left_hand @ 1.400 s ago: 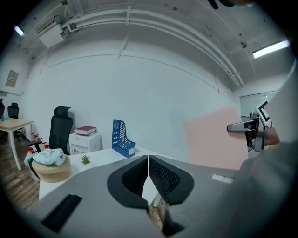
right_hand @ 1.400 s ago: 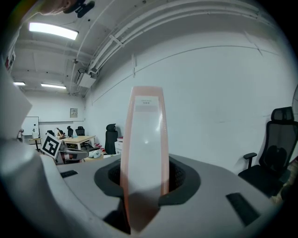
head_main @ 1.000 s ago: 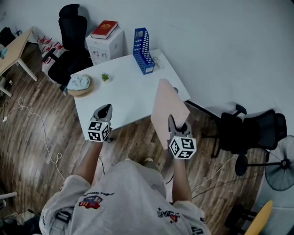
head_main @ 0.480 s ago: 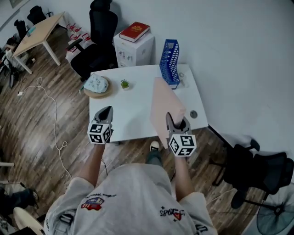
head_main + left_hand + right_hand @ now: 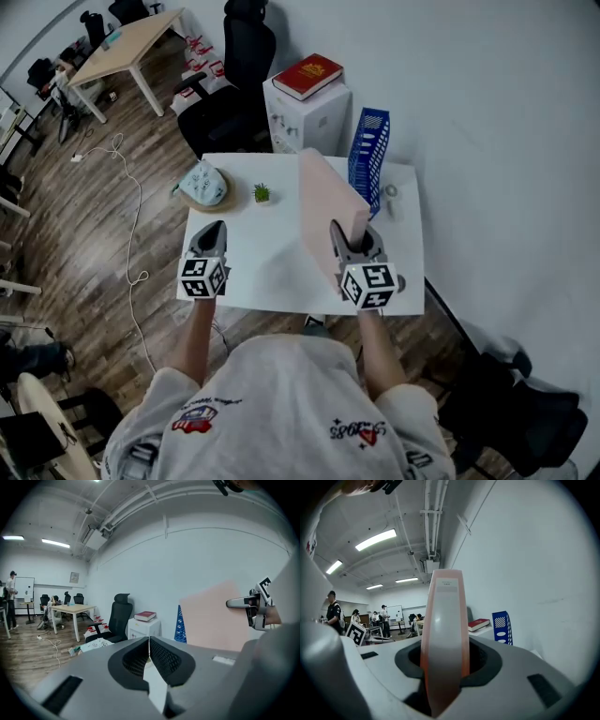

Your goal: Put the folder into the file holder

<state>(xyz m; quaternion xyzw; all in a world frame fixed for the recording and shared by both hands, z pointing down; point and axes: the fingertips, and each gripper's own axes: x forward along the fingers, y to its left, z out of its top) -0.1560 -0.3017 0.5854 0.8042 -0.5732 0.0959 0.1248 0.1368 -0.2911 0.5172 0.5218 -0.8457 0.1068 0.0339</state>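
My right gripper (image 5: 347,246) clamps the folder (image 5: 323,202) upright, file holder (image 5: 369,159) at 1 o'clock not yet loaded, left gripper (image 5: 208,240) pinched empty.

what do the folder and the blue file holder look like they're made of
Folder: probably stiff card or matte plastic, pale pink with no glare; it is flat and unbent though held by one edge.
File holder: likely moulded plastic, blue, with regular cut-outs in its walls; painted metal can't be ruled out.
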